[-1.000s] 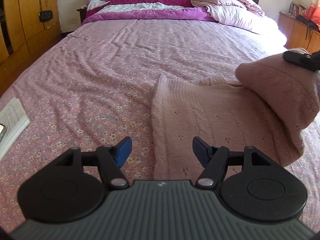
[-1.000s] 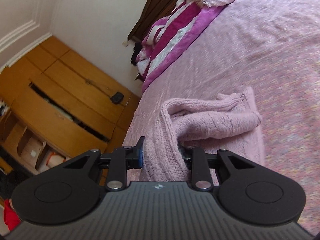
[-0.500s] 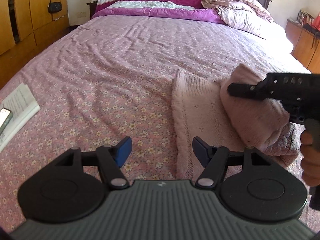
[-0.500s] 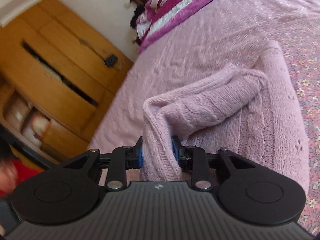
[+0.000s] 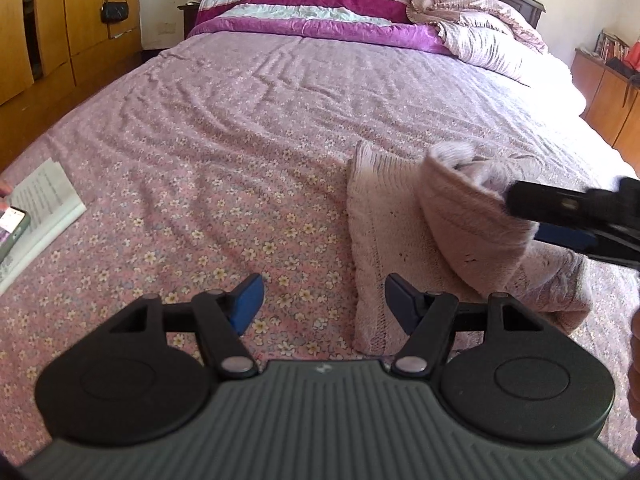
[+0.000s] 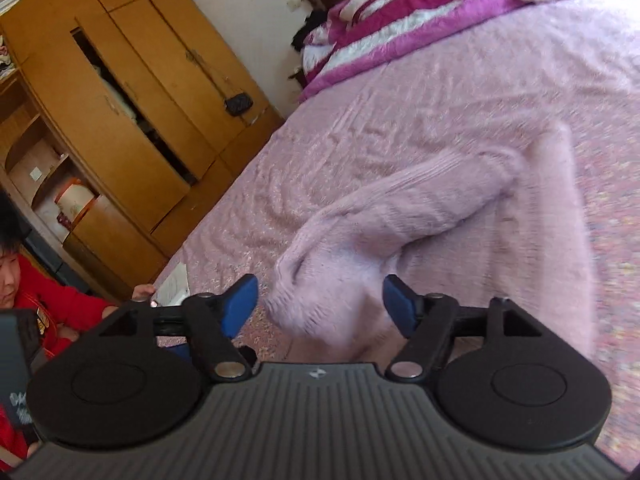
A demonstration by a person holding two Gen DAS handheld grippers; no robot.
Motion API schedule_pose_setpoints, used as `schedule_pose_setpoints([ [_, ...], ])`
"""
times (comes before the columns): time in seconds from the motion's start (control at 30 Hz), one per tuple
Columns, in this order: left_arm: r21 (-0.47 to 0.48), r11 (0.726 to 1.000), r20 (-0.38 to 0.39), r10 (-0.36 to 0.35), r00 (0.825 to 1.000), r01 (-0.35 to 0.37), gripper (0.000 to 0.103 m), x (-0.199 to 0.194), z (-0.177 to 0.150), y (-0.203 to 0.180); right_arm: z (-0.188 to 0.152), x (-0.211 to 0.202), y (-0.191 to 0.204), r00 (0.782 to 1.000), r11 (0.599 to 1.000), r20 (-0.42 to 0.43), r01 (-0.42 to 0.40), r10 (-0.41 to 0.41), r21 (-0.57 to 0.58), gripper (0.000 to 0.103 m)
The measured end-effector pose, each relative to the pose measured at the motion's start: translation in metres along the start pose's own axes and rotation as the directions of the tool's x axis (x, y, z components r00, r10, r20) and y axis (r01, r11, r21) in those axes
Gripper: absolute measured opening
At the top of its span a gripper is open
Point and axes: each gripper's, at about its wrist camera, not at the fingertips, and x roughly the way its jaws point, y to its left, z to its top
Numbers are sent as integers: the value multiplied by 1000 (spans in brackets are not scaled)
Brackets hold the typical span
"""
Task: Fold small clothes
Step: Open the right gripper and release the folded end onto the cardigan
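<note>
Pink knit sweater (image 5: pixel 384 248) is lying on the floral bedsheet (image 5: pixel 208 184), toward the near right part of the bed, body panel flat and a sleeve (image 5: pixel 468 216) doubled back over it in a bulky roll. Striped purple-white blanket (image 5: pixel 320 12) is sitting far beyond the sweater at the headboard end.

Left gripper (image 5: pixel 322 300) is hovering low over the bedsheet just beside the sweater's near-left edge, jaws spread wide apart and gripping nothing; its right blue pad is sitting over the sweater hem, and whether it is touching can't be told.

Right gripper (image 6: pixel 318 304) is at the sweater's sleeve end (image 6: pixel 320 300), jaws wide apart, cuff sitting loose between the pads with gaps on both sides, not pinched. In the left wrist view the right gripper (image 5: pixel 516 216) is coming in from the sweater's right side, fingertips against the rolled sleeve; that part is motion-blurred.

Open booklet (image 5: pixel 44 196) and a phone (image 5: pixel 12 228) are lying on the bedsheet well to the left of the sweater. Wooden wardrobe (image 6: pixel 120 92) is standing beyond the bed's left side. A person in red (image 6: pixel 36 304) is sitting near the booklet's edge of the bed.
</note>
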Motion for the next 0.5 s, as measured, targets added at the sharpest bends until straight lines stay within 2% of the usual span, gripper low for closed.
schedule_pose_setpoints([
  [0.23,-46,992,52,-118,992,120,68,-11,9,-9,-16,-52,-27,986,992,113,119,-122,33,85],
  [0.5,12,983,103,-181,978,181,68,-10,28,-34,-33,-78,-69,952,964,169,238,-256,120,89],
])
